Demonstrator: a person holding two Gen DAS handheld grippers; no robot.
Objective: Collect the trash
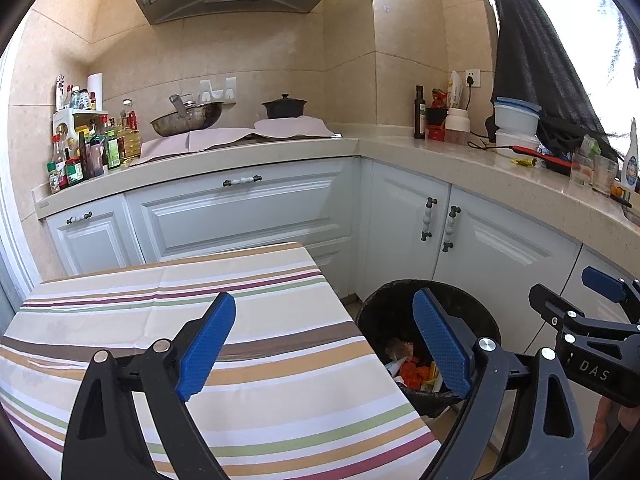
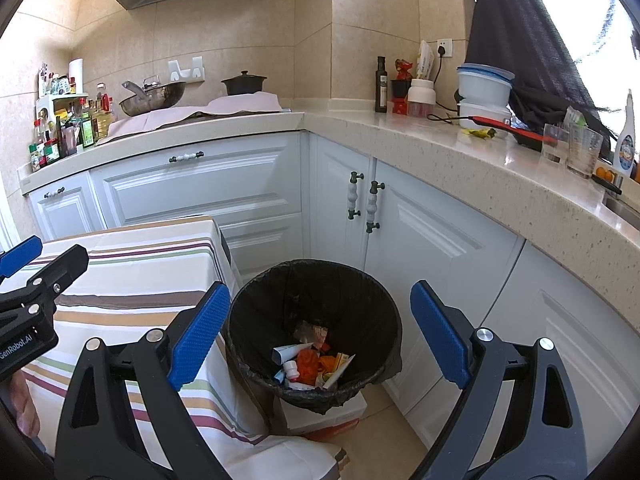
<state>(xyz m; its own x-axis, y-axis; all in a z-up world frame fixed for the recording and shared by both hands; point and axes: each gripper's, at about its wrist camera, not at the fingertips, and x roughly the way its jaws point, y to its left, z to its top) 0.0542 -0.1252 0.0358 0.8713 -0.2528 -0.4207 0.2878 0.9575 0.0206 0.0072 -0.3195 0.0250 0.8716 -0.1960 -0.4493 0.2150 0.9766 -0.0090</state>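
A black-lined trash bin [image 2: 316,292] stands on the floor by the white cabinets, right of the table. Trash [image 2: 310,362] lies in its bottom: orange scraps, a white tube, a small bottle and wrappers. My right gripper [image 2: 320,332] is open and empty above the bin's mouth. My left gripper [image 1: 324,344] is open and empty above the right edge of the striped tablecloth [image 1: 200,320]. The bin [image 1: 400,316] shows beside the table in the left wrist view, with the right gripper [image 1: 592,300] at far right. The left gripper [image 2: 24,264] shows at the left edge of the right wrist view.
A beige L-shaped counter [image 2: 460,156] runs along the back and right. It carries a wok [image 2: 154,98], black pot [image 2: 244,82], bottles [image 2: 68,128], white containers [image 2: 484,88], glasses [image 2: 576,150] and a yellow wrapper [image 2: 480,133]. A white box [image 2: 320,416] sits under the bin.
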